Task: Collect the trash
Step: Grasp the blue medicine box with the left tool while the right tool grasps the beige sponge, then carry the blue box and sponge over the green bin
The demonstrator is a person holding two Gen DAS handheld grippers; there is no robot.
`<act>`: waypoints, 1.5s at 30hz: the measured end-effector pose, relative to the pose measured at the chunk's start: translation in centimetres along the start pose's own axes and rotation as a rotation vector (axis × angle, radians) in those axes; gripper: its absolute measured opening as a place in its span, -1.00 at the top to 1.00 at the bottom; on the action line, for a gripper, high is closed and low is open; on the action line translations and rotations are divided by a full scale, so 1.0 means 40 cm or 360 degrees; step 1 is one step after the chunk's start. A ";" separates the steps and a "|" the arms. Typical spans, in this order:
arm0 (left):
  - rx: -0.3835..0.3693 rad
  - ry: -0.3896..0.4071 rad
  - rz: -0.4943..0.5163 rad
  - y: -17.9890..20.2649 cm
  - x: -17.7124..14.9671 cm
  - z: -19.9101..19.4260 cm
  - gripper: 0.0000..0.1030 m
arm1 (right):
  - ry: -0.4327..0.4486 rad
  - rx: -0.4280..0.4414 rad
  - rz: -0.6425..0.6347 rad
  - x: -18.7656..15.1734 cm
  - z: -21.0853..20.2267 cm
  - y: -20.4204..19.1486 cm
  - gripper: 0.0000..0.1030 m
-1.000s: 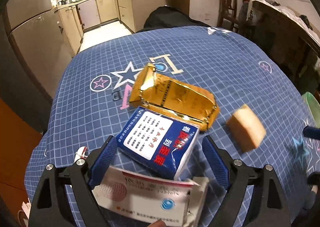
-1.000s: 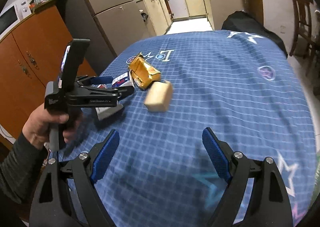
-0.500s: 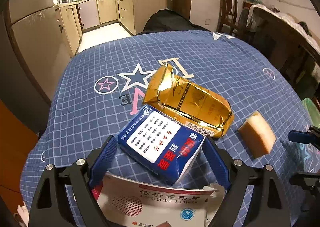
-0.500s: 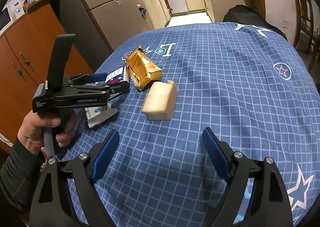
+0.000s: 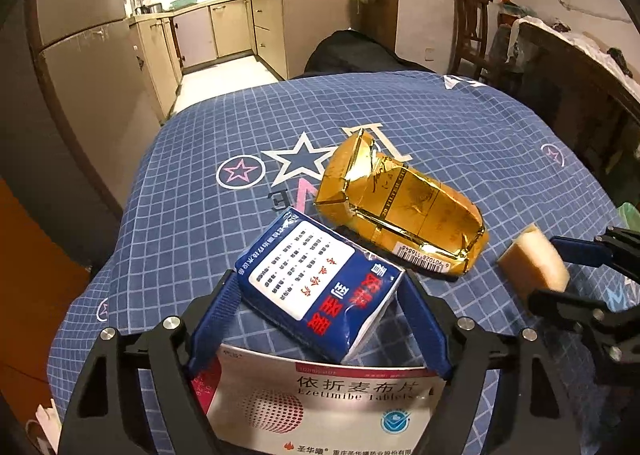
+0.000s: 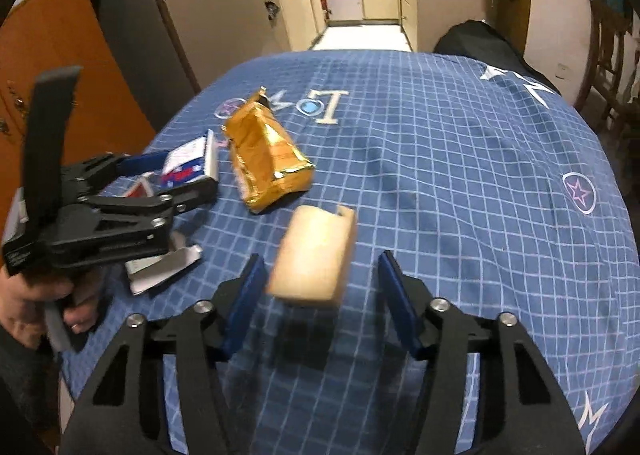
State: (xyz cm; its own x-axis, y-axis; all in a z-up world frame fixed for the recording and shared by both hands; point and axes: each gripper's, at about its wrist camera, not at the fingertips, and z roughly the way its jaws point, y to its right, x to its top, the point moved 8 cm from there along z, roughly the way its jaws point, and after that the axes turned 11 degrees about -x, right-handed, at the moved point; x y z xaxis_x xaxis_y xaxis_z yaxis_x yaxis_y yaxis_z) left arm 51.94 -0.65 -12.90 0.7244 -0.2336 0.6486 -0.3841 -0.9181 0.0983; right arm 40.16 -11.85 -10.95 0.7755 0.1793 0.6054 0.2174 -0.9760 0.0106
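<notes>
Both grippers have pushed forward since a second ago, so the packets fill more of each view.

From the left wrist camera, the left gripper (image 5: 320, 307) stands wide, its blue pads flanking the blue plastic tissue packet with a white label (image 5: 316, 287); the pads look close to its sides, but I cannot tell if they touch. That packet leans on the white cardboard tablet box with red print (image 5: 320, 407) beneath it. Just beyond lies the crumpled gold foil cigarette carton (image 5: 404, 215) on the blue checked tablecloth (image 5: 192, 215). To the right sits the tan foam block (image 5: 534, 267).

From the right wrist camera, the right gripper (image 6: 320, 287) is spread wide and holds nothing; the tan foam block (image 6: 316, 255), blurred, lies between its blue pads without touching them. The gold carton (image 6: 268, 159) rests beyond, and the left gripper (image 6: 188, 183) sits at the left around the blue packet (image 6: 188, 167).
</notes>
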 end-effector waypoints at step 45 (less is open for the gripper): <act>-0.0316 0.0394 0.0329 0.816 0.031 -0.260 -0.49 | 0.0487 -0.0482 0.0334 -0.241 -0.546 0.481 0.38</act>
State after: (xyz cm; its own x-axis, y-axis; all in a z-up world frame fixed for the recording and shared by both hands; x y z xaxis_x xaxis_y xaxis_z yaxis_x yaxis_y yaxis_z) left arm 34.35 -27.58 -1.05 0.4693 -0.3006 0.8303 -0.6286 -0.7741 0.0750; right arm 23.91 -35.04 0.78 0.5644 -0.0258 0.8251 -0.1431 -0.9874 0.0670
